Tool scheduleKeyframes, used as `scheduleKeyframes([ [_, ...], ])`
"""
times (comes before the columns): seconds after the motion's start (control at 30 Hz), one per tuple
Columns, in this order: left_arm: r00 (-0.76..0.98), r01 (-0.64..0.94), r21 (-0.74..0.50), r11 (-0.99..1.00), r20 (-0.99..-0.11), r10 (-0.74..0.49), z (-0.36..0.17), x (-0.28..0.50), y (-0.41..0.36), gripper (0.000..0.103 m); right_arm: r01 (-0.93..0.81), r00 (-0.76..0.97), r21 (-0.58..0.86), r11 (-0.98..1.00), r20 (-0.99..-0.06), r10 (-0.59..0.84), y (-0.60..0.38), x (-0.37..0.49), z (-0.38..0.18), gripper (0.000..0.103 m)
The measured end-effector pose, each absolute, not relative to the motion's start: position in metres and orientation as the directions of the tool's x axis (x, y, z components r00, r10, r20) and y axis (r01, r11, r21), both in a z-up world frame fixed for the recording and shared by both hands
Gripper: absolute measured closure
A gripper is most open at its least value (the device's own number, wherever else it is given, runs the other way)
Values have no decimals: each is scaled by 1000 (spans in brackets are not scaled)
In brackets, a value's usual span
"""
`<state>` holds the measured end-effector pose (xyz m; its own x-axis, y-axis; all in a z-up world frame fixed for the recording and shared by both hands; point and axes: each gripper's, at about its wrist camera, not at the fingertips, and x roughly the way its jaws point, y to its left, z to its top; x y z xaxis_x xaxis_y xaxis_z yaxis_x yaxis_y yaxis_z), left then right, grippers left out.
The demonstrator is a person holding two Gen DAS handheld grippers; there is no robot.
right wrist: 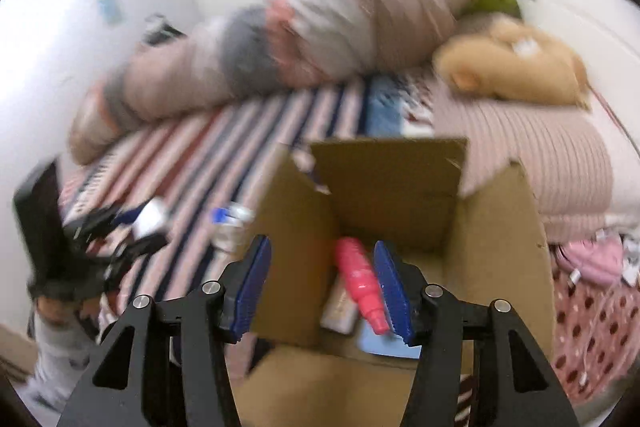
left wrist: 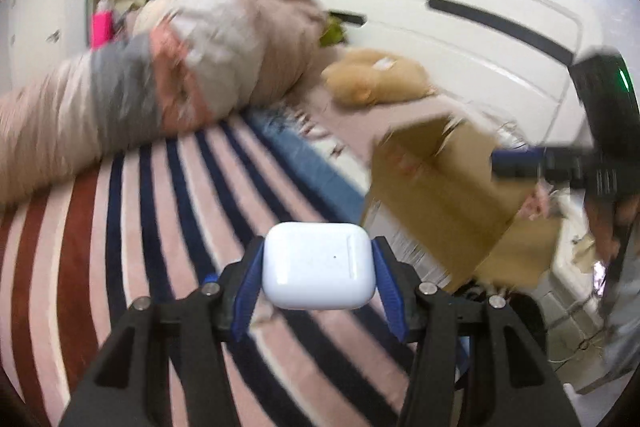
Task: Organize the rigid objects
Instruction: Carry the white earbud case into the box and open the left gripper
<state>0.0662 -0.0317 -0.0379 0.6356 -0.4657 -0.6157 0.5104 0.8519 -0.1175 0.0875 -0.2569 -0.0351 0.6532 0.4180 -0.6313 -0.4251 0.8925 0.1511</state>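
- The left tongs (left wrist: 319,281) are closed on a white earbud charging case (left wrist: 319,264), one blue pad against each side, carried clear above the striped bedspread (left wrist: 132,227) (both views are motion-blurred, so fine detail is lost).
- Judged step: the case is in transit toward the open cardboard box (left wrist: 436,187), which sits on the bed to the right of the left tongs.
- On the bedspread just left of the box, in the right wrist view, a small blue-and-white item (right wrist: 230,223) lies unsorted; I cannot tell what it is.
- Inside the box lie a pink bottle-shaped item (right wrist: 360,279), a pale flat item and something light blue.
- The right tongs (right wrist: 326,287) hang wide open and empty over the box's near edge.
- Next move, as I judge it: swing the left tongs rightward over the box mouth, lower past the flaps, then open; the right tongs should clear out first.
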Motion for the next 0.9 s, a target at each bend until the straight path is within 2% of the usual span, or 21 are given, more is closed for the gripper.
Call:
scheduleKeyframes([
  [0.1, 607, 597, -75, 799, -609, -510, -6, 71, -64, 54, -457, 692, 122, 881, -574, 438, -251, 57, -32, 53],
  [0.2, 549, 673, -46, 738, -638, -540, 7, 78, -108, 53, -411, 726, 86, 908, -571, 383, -256, 45, -38, 53],
  [0.3, 479, 705, -48, 708, -703, -525, -3, 91, -154, 53, -348, 763, 26, 937, -573, 299, -269, 44, -46, 53],
  [0.5, 388, 729, -82, 679, -768, -510, -37, 110, -203, 53, -340, 765, 7, 940, -580, 281, -296, 44, -59, 53],
  [0.57, 383, 723, -81, 686, -778, -497, -42, 115, -211, 43, -341, 765, -10, 940, -585, 271, -297, 44, -62, 53],
  [0.6, 384, 720, -84, 688, -778, -497, -43, 116, -212, 32, -343, 763, -14, 939, -588, 270, -298, 45, -64, 51],
  [0.63, 394, 717, -86, 691, -768, -504, -40, 114, -208, 26, -343, 761, -15, 939, -591, 268, -297, 45, -65, 47],
  [0.8, 506, 668, -71, 741, -686, -522, -8, 101, -161, 18, -399, 770, -7, 917, -546, 331, -285, 35, -60, 46],
  [0.9, 634, 562, 1, 827, -642, -430, 2, 94, -109, 15, -471, 771, -8, 882, -490, 407, -261, 24, -47, 46],
])
